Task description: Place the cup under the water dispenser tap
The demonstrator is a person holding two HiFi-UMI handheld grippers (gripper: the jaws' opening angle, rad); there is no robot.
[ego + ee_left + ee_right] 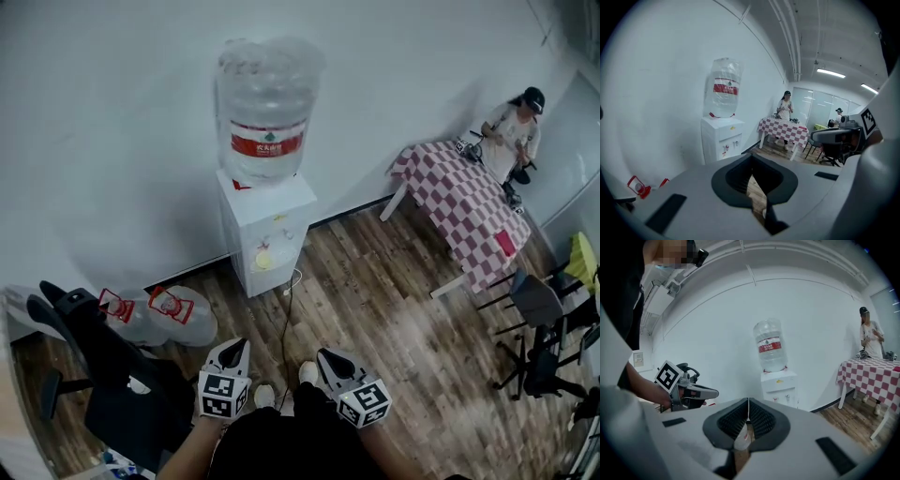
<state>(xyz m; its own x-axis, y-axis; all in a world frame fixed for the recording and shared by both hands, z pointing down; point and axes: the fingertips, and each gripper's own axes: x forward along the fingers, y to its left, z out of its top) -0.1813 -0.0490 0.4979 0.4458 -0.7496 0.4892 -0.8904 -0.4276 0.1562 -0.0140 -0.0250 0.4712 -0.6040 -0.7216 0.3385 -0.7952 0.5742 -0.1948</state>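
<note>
A white water dispenser (262, 225) with a big clear bottle (267, 108) on top stands against the wall, a few steps ahead of me. A small pale yellow round thing (264, 260), seemingly the cup, sits in the recess under its taps. My left gripper (234, 349) and right gripper (328, 356) are held low in front of me, side by side, both pointing toward the dispenser and both shut with nothing in them. The left gripper view shows the dispenser (723, 140) beyond the closed jaws. In the right gripper view the dispenser (780, 385) is dead ahead.
Two empty water bottles (173, 314) lie on the wooden floor left of the dispenser. A black office chair (112, 375) is at my left. A checked table (464, 202) with a person (514, 131) behind it stands to the right, with more chairs (539, 319) nearby. A cable (286, 319) runs across the floor.
</note>
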